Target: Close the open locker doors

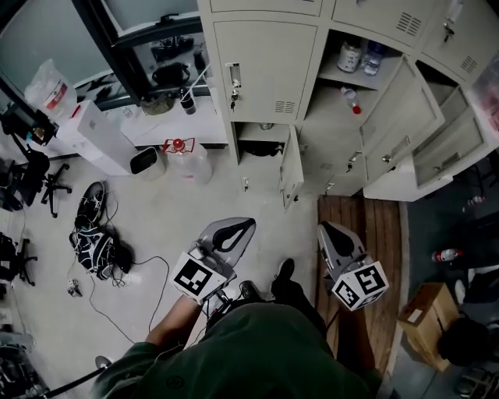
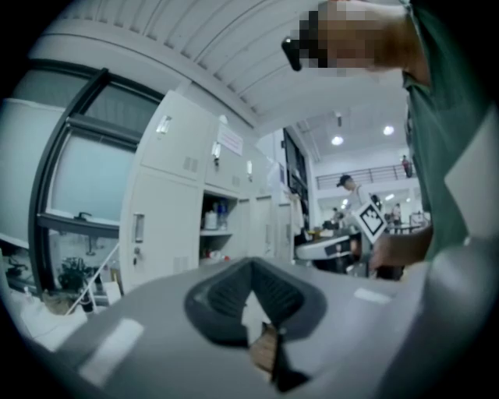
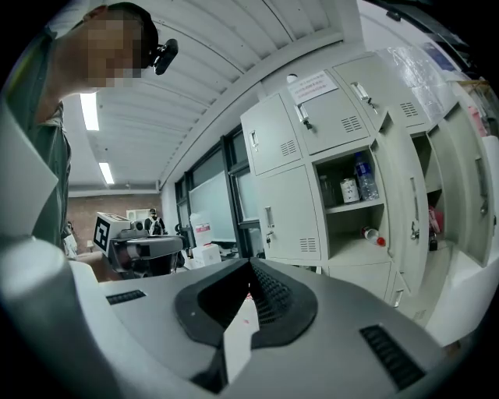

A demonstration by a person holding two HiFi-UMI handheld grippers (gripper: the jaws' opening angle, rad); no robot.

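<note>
— How do your claws stand?

— My left claw (image 1: 236, 227) has its jaws pressed together at the tips, with nothing between them. My right claw (image 1: 328, 231) is the same, closed and empty. In the head view both sit just below frame centre. They point up toward the cream metal locker bank (image 1: 366, 12) and are well apart from it.

— Where are the open doors?

— Mostly in the upper right of the frame. The tall open locker door (image 1: 399, 117) hangs out to the right of its compartment. On that compartment's shelf are a white jar (image 1: 351, 56) and a clear plastic bottle (image 1: 373, 57), close together. Below the shelf a small bottle with a red cap (image 1: 352, 100) lies on its side. Further right a second open door (image 1: 448, 144) also hangs out. Just above frame centre, the small lower door (image 1: 291, 173) shows edge-on, beside a dark open compartment (image 1: 261, 146). In the right claw's view the shelf with the bottles lies at right of centre, past my closed jaw tips.

— What is on the floor?

— A clear water jug with a red cap (image 1: 187, 160) stands left of the lower compartment. A strip of brown wooden planks (image 1: 382, 226) runs down from the lockers, and my right claw hangs over its left edge. A brown cardboard box (image 1: 425, 312) sits at lower right.
</note>
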